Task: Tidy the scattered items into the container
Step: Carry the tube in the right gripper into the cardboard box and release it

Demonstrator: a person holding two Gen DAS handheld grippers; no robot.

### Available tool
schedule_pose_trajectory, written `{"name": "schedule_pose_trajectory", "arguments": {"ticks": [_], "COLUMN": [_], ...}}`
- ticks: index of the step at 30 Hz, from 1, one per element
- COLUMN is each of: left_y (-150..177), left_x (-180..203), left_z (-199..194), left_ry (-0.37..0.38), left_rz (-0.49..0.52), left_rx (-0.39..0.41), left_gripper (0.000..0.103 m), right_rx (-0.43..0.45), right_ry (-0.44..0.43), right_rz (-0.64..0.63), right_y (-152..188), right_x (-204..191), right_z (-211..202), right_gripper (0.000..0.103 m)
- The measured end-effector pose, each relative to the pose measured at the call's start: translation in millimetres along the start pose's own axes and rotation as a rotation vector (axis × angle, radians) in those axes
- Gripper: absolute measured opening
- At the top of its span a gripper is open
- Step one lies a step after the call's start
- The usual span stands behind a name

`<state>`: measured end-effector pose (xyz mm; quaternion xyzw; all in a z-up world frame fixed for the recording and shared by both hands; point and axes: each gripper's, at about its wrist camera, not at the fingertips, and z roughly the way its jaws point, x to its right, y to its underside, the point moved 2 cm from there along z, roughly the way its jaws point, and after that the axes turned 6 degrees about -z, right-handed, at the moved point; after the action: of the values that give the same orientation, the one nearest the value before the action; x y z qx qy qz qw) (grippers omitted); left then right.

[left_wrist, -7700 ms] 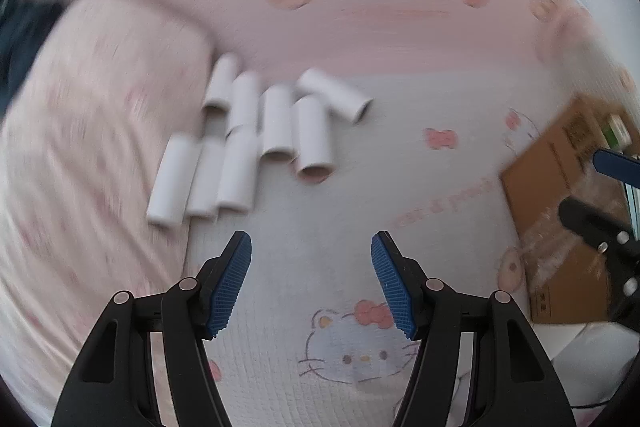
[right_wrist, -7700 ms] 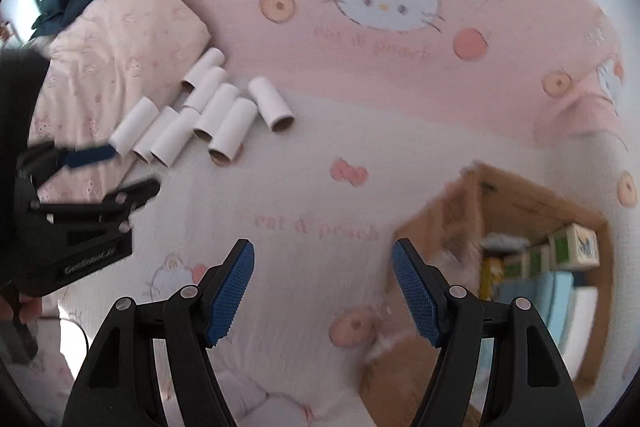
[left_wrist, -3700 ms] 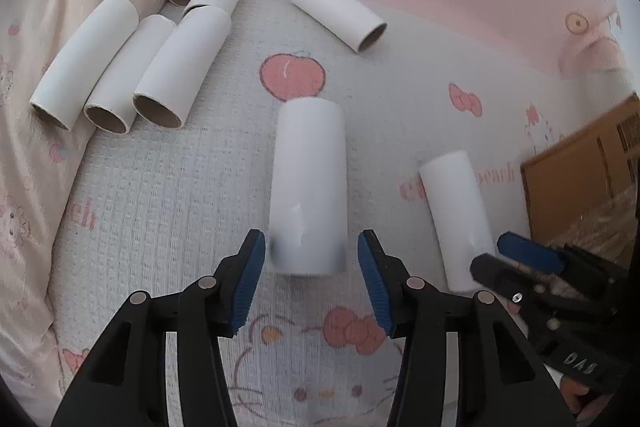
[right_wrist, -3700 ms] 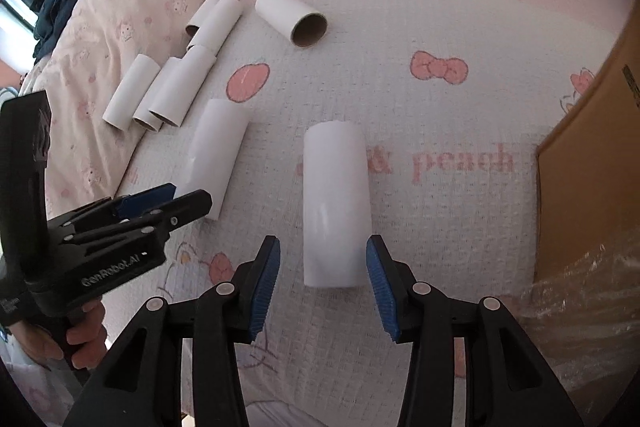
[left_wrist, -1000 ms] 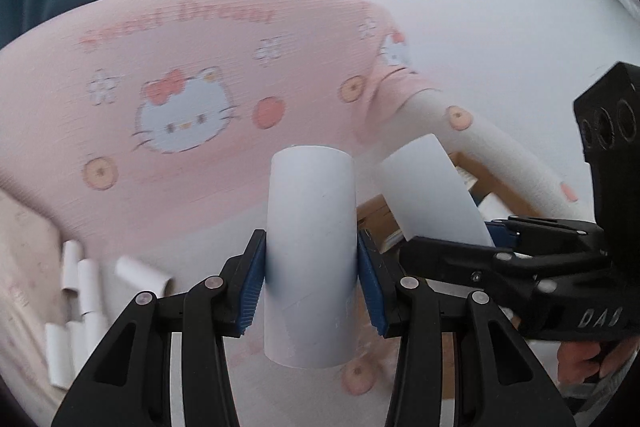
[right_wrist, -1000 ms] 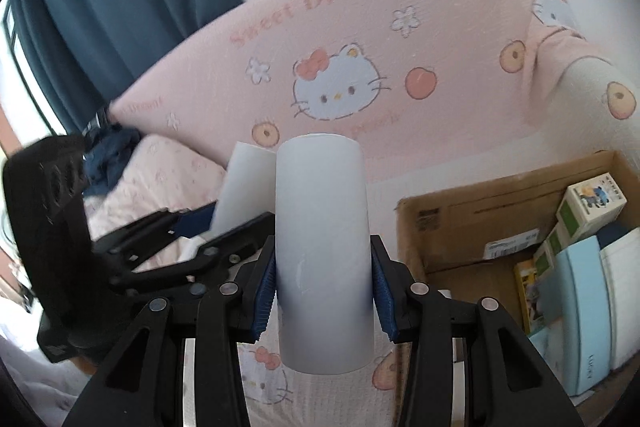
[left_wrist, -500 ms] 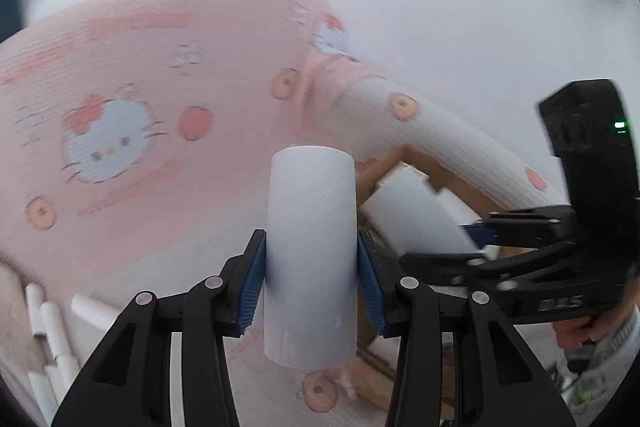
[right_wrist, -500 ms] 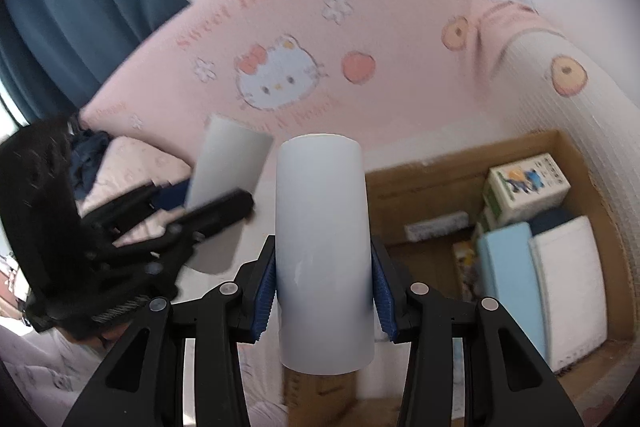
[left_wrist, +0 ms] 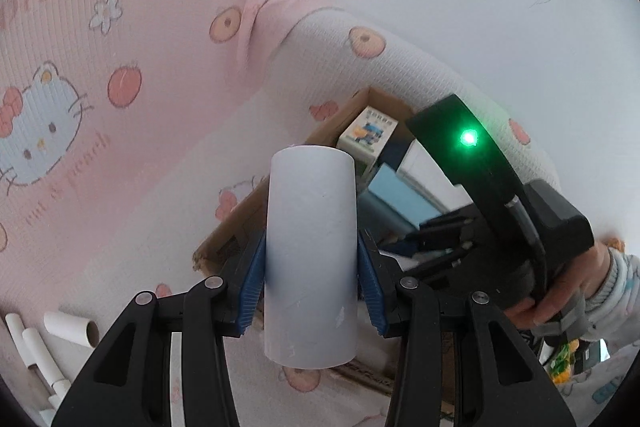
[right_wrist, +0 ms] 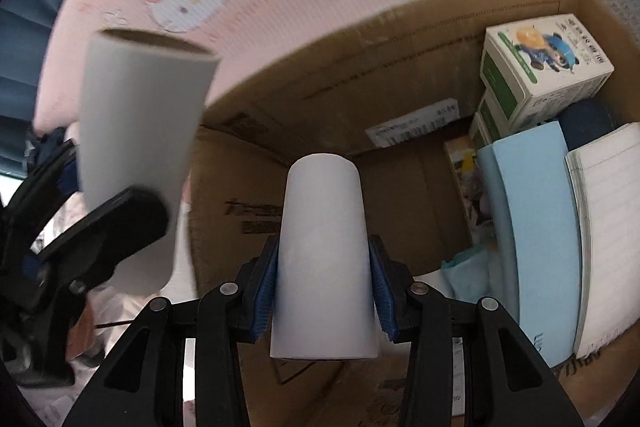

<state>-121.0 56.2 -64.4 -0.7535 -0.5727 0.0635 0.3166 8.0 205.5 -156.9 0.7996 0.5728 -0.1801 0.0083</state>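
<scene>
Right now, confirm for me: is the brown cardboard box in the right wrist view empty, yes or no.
No: the brown cardboard box already holds a green-and-white carton, a light blue book and a lined notebook along its right side.

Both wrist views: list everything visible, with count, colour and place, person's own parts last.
Held tubes: 2, white; one in the left gripper, one in the right.
Loose tubes: several, white, on the bedding, far left.
Cardboard box: 1, brown, on the bed.
Green-white cartons: at least 2, stacked in the box.
Blue book: 1, in the box.
Lined notebook: 1, white, beside it.
Bedding: pink-white, cartoon cats.
Left gripper: black, blue pads.
Right gripper: same.
</scene>
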Motion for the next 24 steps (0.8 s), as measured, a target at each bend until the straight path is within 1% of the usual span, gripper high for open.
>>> {"name": "schedule_pose_trajectory", "arguments": {"ticks": [2, 6, 9, 13, 17, 21, 24], "left_y": [0, 2, 4, 3, 2, 1, -1], "left_x": [-5, -11, -14, -20, -23, -29, -36], "left_z": [-2, -7, -9, -10, -16, -20, -20], "left_ry": [-0.018, -0.041, -0.044, -0.053, -0.053, -0.049, -0.049], "left_rz": [-0.005, 0.023, 0.03, 0.025, 0.001, -0.015, -0.043], "left_rx": [0.018, 0.03, 0.024, 0.023, 0.038, 0.055, 0.058], "left_gripper": [0.048, 0.048, 0.048, 0.048, 0.048, 0.048, 0.048], "right_rx": [-0.014, -0.044, -0.105, -0.166, -0.182, -0.206, -0.203], "right_ry": [0.028, 0.092, 0.172, 0.18, 0.181, 0.266, 0.303], "right_rz": [-0.006, -0.016, -0.021, -0.018, -0.003, -0.079, -0.092], "right_y": [-5, -13, -14, -11, -13, -19, -23], "right_x": [3, 6, 7, 9, 13, 11, 14], "right_z": [6, 17, 33, 56, 68, 80, 88], "right_gripper": [0.04, 0.04, 0.04, 0.04, 0.04, 0.04, 0.04]}}
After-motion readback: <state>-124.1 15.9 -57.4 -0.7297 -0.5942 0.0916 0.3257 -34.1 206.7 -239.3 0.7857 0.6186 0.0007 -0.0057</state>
